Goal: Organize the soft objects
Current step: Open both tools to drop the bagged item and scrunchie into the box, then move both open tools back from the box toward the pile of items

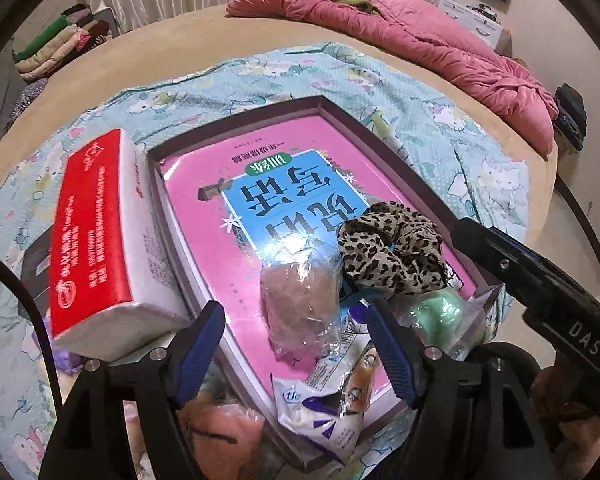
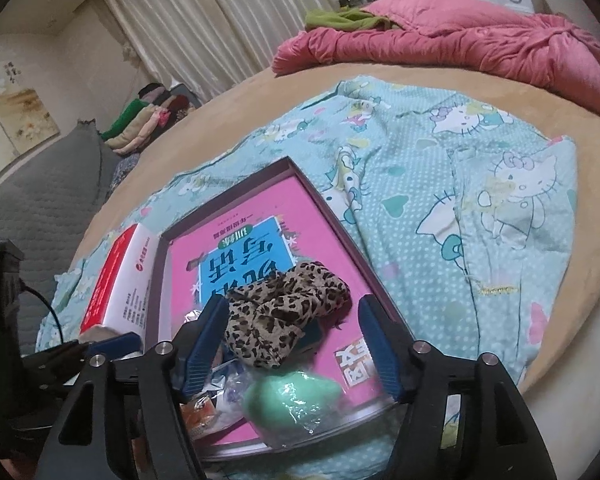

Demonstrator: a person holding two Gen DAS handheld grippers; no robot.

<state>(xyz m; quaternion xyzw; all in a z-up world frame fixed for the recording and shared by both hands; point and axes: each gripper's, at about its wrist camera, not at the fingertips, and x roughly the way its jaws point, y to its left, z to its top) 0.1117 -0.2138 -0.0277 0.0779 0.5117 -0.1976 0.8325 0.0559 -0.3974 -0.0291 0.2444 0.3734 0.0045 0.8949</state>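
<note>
A shallow box tray (image 1: 236, 124) (image 2: 228, 196) lies on the bed with a pink book (image 1: 204, 220) flat inside it. On the book rest a leopard-print scrunchie (image 1: 392, 248) (image 2: 284, 312), a pinkish fuzzy item in clear plastic (image 1: 296, 300) and a pale green item in plastic (image 1: 440, 312) (image 2: 292, 404). A white and purple packet (image 1: 324, 400) overhangs the tray's near edge. My left gripper (image 1: 296, 356) is open above the pinkish bag and the packet. My right gripper (image 2: 294, 344) is open, with the scrunchie lying loose between its fingers.
A red and white tissue pack (image 1: 96, 240) (image 2: 120, 280) leans on the tray's left rim. A peach soft item (image 1: 216, 428) lies near the front. A cartoon-cat sheet (image 2: 460, 200) covers the bed, a pink duvet (image 2: 460, 36) lies behind, and folded clothes (image 1: 56, 48) are stacked far left.
</note>
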